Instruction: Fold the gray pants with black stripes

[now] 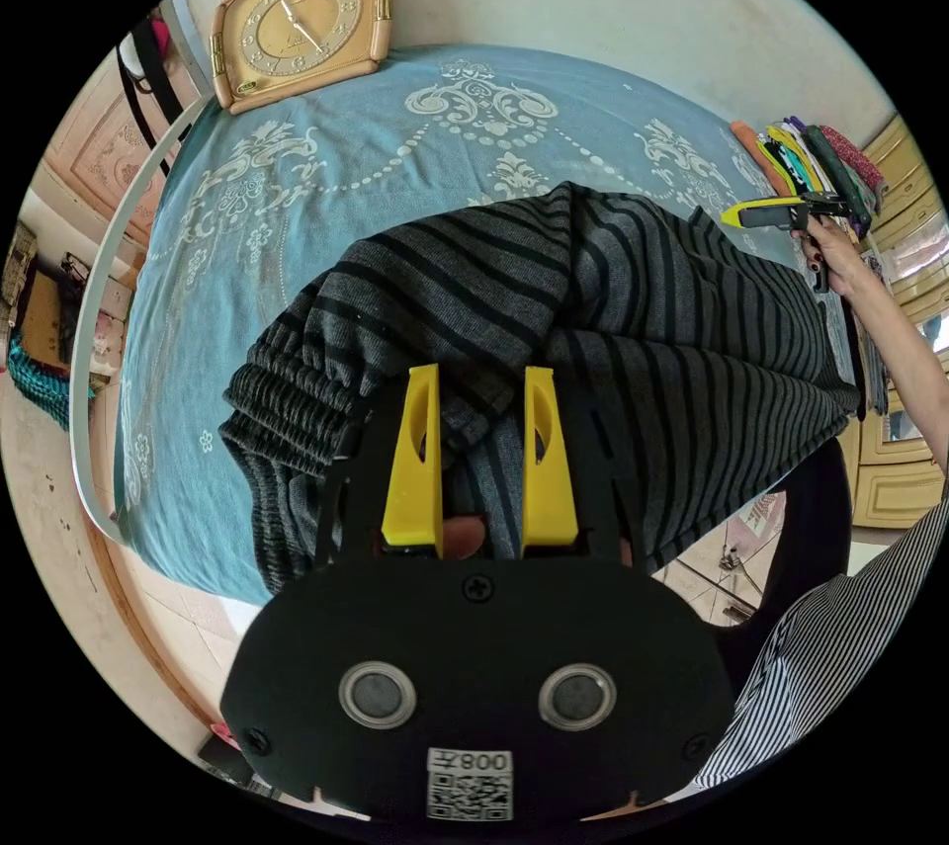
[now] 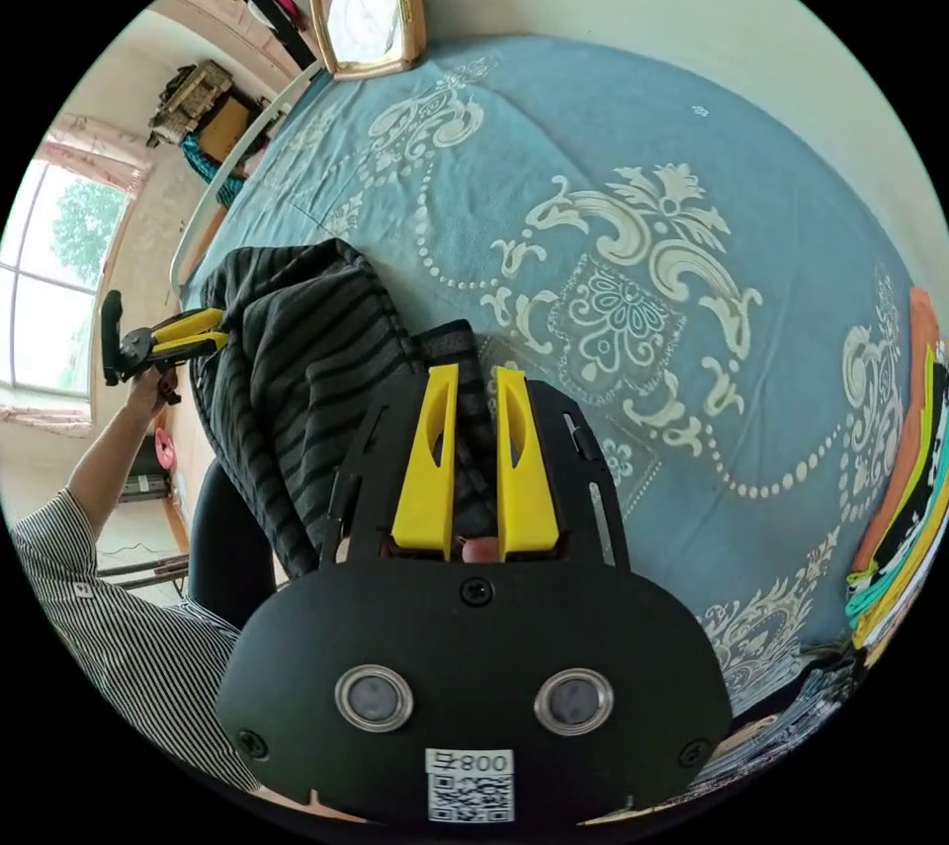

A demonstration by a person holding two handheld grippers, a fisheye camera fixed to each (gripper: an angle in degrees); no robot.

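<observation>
Left gripper view: two claws [image 1: 481, 390] [image 2: 474, 390] clamp one pants [image 1: 613, 321].

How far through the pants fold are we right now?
Early. Done: both grippers have hold of the gray striped pants. In hand: the left gripper and the right gripper each pinch fabric, with the pants bunched over the near edge of the blue bedspread. Left: spreading them flat and making every fold.

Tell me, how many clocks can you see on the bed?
1. A tan, square-framed clock leans against the pale wall at the far edge of the blue patterned bedspread; it shows in the right gripper view too.
</observation>
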